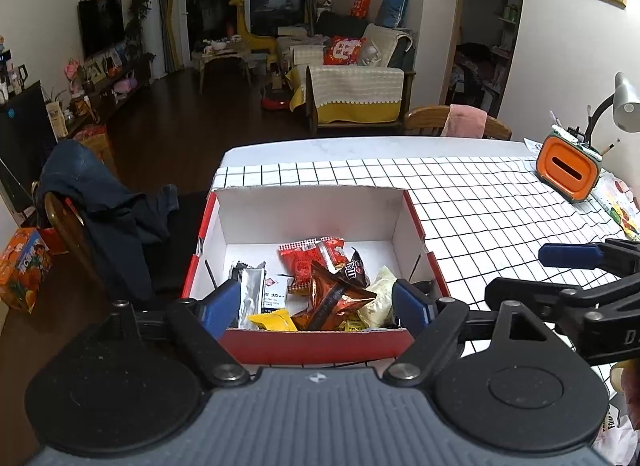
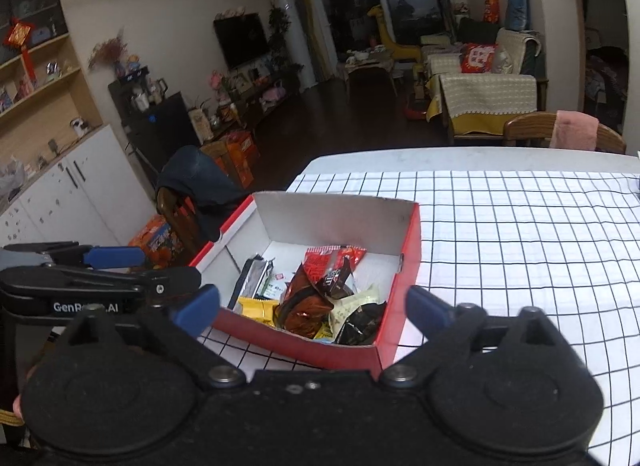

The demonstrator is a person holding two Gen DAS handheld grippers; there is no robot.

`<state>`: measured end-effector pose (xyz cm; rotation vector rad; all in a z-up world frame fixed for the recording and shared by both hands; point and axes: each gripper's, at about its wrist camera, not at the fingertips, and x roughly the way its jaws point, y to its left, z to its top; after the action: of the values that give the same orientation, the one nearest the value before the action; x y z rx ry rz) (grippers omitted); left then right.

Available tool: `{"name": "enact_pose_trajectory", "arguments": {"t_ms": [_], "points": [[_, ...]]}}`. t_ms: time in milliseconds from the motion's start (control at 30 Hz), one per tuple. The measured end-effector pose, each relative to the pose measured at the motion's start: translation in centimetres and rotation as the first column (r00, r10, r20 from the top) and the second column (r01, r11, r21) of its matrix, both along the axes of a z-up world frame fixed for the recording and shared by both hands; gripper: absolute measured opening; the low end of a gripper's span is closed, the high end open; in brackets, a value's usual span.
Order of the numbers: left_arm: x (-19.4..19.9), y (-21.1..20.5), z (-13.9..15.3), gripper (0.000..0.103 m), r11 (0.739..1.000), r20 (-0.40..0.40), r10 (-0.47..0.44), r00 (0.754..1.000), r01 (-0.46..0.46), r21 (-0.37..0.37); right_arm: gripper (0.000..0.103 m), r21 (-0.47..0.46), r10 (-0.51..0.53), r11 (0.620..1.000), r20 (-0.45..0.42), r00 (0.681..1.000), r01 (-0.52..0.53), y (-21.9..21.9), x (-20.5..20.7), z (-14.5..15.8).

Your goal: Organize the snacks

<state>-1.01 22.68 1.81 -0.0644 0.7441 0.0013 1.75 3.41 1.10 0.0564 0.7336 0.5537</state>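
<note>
A red cardboard box with a white inside (image 1: 312, 205) (image 2: 332, 213) stands at the table's left end and holds several snack packets: a red one (image 1: 310, 260) (image 2: 332, 260), a brown one (image 1: 334, 300) (image 2: 302, 308), a yellow one (image 1: 272, 320) (image 2: 256, 308), a silver-black one (image 1: 252, 290) and a pale one (image 1: 380, 302). My left gripper (image 1: 316, 306) is open and empty, hovering over the box's near edge. My right gripper (image 2: 314, 308) is open and empty, just before the box. Each gripper shows at the side of the other's view.
The table has a white cloth with a black grid (image 1: 480, 193) (image 2: 520, 225). An orange-and-green holder (image 1: 568, 171) and a desk lamp (image 1: 622, 101) stand at the far right. A chair draped in dark clothes (image 1: 100, 201) stands left of the table.
</note>
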Motion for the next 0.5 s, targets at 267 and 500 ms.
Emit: {"name": "enact_pose_trajectory", "arguments": {"t_ms": [267, 500], "points": [[-0.44, 0.21, 0.56, 0.098, 1.0, 0.009, -0.002, 1.0, 0.002, -0.016, 0.103, -0.025, -0.035, 0.999, 0.052, 0.998, 0.036, 0.19, -0.81, 0.68], [-0.17, 0.56, 0.87, 0.101, 1.0, 0.009, 0.014, 1.0, -0.013, -0.025, 0.103, -0.035, -0.041, 0.998, 0.055, 0.998, 0.043, 0.55, -0.66, 0.8]]}}
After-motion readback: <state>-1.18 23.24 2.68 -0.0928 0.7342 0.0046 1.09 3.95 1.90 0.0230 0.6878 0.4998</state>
